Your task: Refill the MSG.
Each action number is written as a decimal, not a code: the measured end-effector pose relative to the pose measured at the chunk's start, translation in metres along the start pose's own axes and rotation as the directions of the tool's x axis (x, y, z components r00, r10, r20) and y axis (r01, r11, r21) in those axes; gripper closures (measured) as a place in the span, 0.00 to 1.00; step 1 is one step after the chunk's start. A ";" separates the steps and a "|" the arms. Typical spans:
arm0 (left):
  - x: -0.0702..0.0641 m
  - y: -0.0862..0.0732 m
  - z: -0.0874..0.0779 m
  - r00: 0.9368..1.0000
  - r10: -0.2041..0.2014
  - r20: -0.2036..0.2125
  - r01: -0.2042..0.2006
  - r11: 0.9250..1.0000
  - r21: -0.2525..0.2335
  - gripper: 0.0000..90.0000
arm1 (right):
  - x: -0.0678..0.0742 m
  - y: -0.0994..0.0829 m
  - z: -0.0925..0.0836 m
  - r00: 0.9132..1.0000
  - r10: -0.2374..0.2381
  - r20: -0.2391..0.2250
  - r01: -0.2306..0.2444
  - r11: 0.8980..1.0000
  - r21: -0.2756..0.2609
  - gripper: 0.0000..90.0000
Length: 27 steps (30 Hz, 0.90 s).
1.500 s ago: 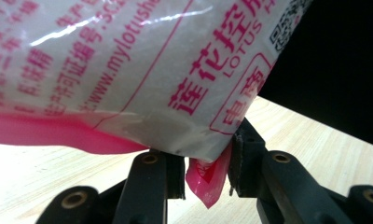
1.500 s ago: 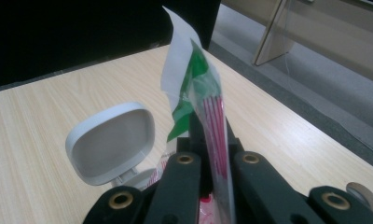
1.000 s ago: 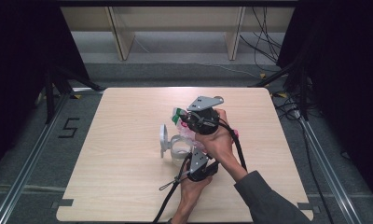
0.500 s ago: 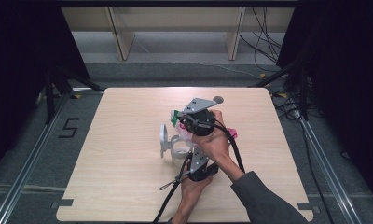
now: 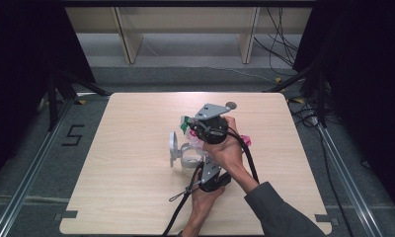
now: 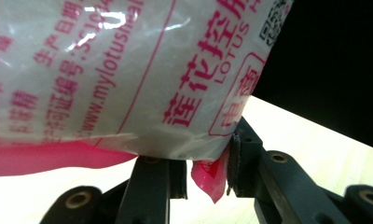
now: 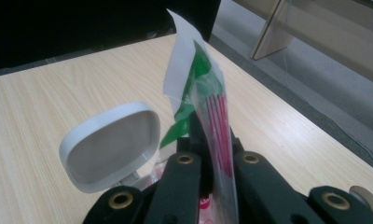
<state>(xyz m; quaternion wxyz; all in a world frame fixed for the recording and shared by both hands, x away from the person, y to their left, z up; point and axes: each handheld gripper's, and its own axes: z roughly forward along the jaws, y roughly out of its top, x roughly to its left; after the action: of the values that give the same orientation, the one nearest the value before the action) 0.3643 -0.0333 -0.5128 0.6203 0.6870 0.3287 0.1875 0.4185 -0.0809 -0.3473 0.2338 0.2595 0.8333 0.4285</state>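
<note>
A person is holding a plastic bag (image 6: pixel 128 79) of white granules over a clear container (image 5: pixel 189 157) near the middle of a wooden table (image 5: pixel 126 197), one gripper on each end. The right gripper (image 7: pixel 211 154) is clamping its jaws tight on the bag's flat green-and-red top edge, which is sticking straight up between them. The left gripper (image 6: pixel 208 168) is pinching the pink bottom corner of the same bag, with the printed body bulging just above its jaws. In the high view both hands are meeting over the container, the right gripper (image 5: pixel 198 129) farther from the person and the left gripper (image 5: pixel 204 160) nearer. The container's white hinged lid (image 7: pixel 111 145) is standing open, just beside the bag. Judging by the grip, the step in hand is tipping or steadying the bag at the container. The next move is likely calling for lifting the pinched corner while keeping the mouth aimed inside, so nothing is spilling onto the table.
</note>
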 end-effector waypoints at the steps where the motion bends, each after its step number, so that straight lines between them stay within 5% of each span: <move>1: -0.001 0.000 0.001 1.000 -0.003 0.000 0.003 1.000 -0.006 0.80 | 0.001 0.000 0.001 1.000 -0.015 0.001 0.015 1.000 0.004 1.00; 9: 0.000 0.001 0.001 1.000 -0.005 0.000 0.005 1.000 -0.009 0.80 | 0.002 0.001 0.002 1.000 -0.001 0.005 0.001 1.000 0.005 1.00; 19: 0.002 0.001 0.001 1.000 -0.005 -0.004 0.005 1.000 -0.008 0.80 | 0.006 0.001 0.008 0.999 -0.045 0.011 0.045 0.999 0.029 1.00; 27: 0.001 0.000 0.002 1.000 -0.008 -0.004 0.008 1.000 -0.008 0.80 | 0.002 0.002 0.005 1.000 -0.020 0.012 0.020 1.000 0.010 1.00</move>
<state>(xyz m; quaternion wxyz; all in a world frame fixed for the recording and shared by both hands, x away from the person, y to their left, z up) 0.3662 -0.0337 -0.5130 0.6231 0.6829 0.3320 0.1874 0.4205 -0.0763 -0.3486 0.2418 0.2551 0.8366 0.4202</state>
